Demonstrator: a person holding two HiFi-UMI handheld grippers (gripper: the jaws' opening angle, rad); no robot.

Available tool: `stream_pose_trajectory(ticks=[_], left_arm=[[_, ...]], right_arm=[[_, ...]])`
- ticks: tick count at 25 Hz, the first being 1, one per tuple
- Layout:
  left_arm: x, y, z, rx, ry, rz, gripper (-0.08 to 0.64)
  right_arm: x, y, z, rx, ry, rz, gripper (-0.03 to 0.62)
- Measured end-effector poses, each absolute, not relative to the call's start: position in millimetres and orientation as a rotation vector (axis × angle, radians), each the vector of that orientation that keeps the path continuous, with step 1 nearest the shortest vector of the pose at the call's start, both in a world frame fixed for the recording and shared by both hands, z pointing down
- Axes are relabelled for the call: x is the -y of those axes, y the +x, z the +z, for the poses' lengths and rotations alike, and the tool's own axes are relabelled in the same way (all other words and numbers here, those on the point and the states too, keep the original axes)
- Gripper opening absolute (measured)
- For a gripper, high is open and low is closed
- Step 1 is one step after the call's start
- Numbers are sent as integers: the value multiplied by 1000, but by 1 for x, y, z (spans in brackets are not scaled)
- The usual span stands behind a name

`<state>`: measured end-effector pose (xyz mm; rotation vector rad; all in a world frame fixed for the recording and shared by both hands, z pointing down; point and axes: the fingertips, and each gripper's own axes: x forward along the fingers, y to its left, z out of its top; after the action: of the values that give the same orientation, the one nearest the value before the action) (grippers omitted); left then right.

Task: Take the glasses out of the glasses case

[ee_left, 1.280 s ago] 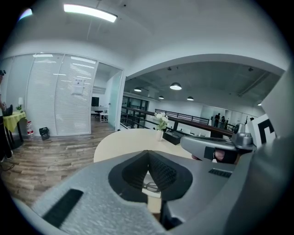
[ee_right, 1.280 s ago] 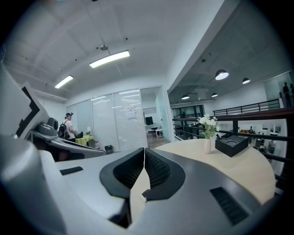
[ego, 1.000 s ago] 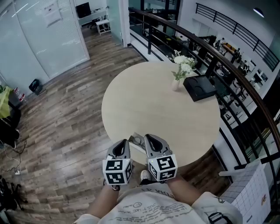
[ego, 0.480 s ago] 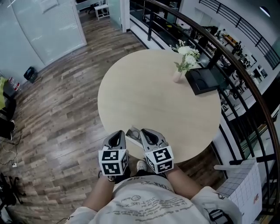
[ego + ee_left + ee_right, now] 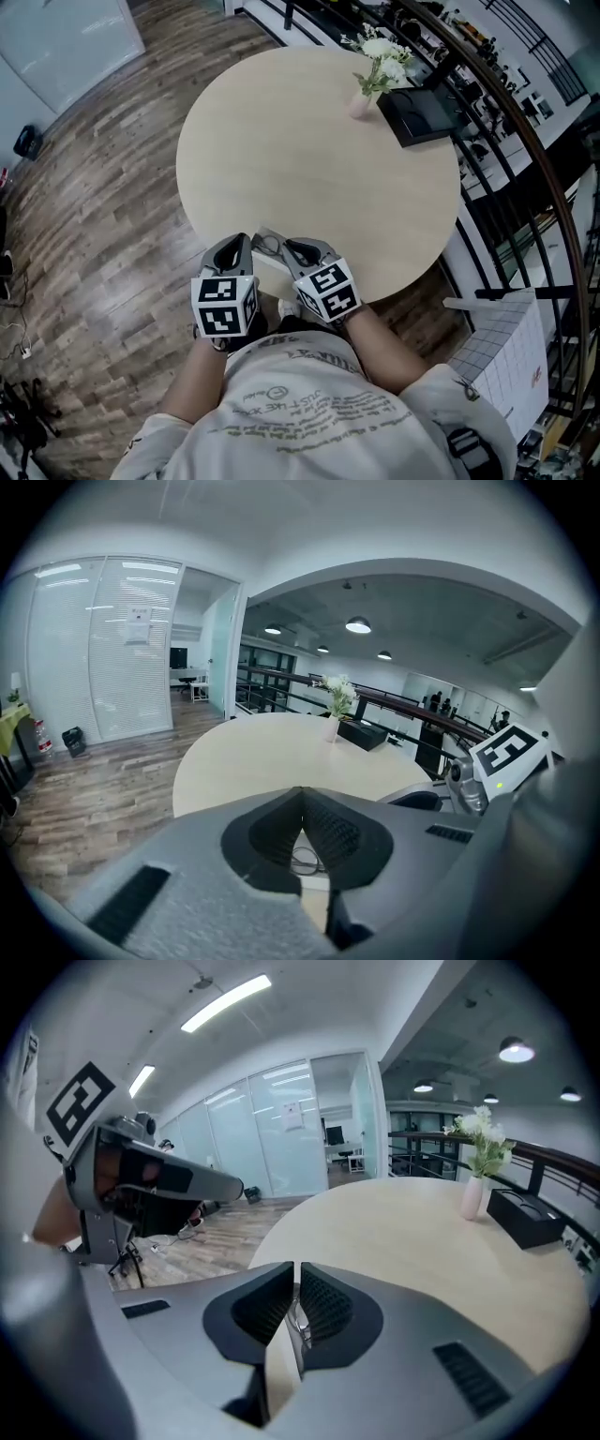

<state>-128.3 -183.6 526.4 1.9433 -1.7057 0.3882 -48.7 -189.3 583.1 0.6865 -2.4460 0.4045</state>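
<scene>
Two grippers are flanking the glasses at lower centre: your left gripper is hovering closed, your right gripper is pinching the case.

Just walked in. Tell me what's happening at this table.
A person holds a claw in each hand at the near edge of the round table. The left claw and right claw, both with jaws together, flank the glasses case. The glasses lie in it, not yet lifted out.
</scene>
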Motion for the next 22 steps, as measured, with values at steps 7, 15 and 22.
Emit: stream_pose_trajectory(ticks=[7, 15, 22], left_arm=[[175, -129, 547, 1672, 1915, 415, 12], [162, -144, 561, 1691, 1863, 419, 12], [154, -157, 569, 1709, 1828, 413, 12]], right_arm=[[175, -55, 635, 2296, 488, 378, 100], [177, -52, 685, 2093, 390, 163, 87], [176, -50, 713, 1978, 324, 62, 81]])
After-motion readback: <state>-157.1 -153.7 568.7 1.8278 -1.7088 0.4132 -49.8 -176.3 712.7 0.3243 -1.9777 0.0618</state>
